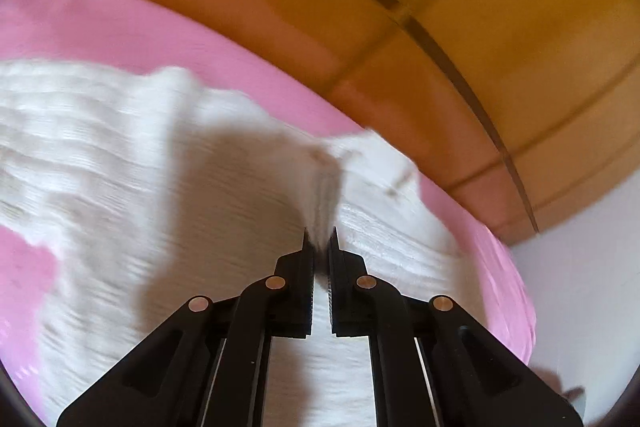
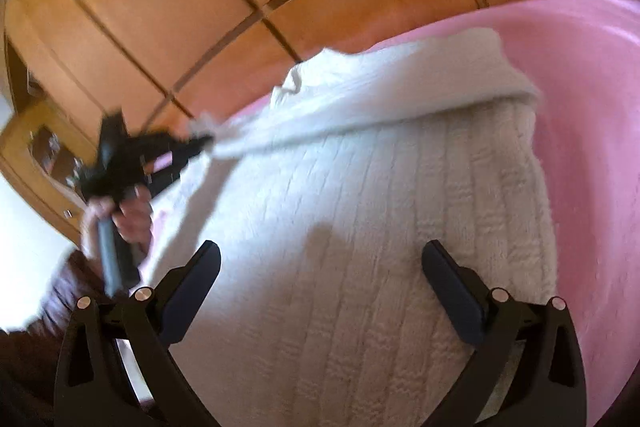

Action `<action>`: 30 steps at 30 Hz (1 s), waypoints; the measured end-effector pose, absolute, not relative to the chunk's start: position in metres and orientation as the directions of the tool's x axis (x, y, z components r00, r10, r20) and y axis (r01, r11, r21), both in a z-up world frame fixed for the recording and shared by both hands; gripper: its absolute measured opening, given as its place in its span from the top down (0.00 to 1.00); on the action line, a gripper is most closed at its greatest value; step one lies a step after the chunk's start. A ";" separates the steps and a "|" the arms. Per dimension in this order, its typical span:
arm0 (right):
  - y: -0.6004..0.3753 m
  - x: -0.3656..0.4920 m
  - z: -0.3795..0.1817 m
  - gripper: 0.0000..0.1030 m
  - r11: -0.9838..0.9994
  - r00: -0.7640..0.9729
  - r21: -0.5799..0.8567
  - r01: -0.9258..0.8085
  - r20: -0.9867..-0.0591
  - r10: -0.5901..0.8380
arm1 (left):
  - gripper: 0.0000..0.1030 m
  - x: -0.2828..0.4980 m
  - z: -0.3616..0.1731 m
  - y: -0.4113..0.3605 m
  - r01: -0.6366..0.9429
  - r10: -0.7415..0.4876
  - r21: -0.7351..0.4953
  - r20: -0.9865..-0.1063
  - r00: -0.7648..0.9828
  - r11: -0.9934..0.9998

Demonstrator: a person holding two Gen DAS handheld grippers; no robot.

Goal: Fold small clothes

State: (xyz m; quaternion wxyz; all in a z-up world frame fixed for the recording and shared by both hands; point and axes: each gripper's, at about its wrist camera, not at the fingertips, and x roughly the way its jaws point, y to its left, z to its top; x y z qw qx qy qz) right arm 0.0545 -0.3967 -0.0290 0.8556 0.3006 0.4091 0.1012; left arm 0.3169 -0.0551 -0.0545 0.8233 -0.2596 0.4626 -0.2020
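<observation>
White knit sweater (image 2: 360, 247) lies blurry on the pink sheet (image 2: 592, 107). Left gripper (image 1: 320, 241) is pinched onto a fold of it; right gripper (image 2: 320, 259) hangs wide apart above, sweater's bottom cut off.

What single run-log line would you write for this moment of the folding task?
step: folding | left gripper: shut on white ribbed knit garment, pulling a flap across | right gripper: open above garment | surface: pink bedsheet
</observation>
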 end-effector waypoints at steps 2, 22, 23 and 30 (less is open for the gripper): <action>-0.410 0.058 -0.023 0.03 0.788 0.665 0.609 0.096 -0.628 0.404 | 0.96 0.320 -0.056 -0.046 0.079 -0.581 -0.632 -0.646 0.495 0.771; -0.382 0.129 -0.040 0.09 0.970 0.579 0.125 0.210 -0.815 -0.020 | 0.96 0.300 -0.091 -0.003 0.001 -0.460 -0.532 -0.732 0.502 0.847; -0.381 0.129 -0.042 0.08 0.971 0.578 0.118 0.206 -0.816 -0.024 | 0.96 0.296 -0.087 0.006 0.000 -0.442 -0.517 -0.733 0.517 0.856; -0.373 0.133 -0.046 0.02 0.977 0.573 0.098 0.188 -0.819 -0.028 | 0.57 0.268 -0.069 0.093 -0.114 -0.322 -0.472 -0.740 0.591 0.874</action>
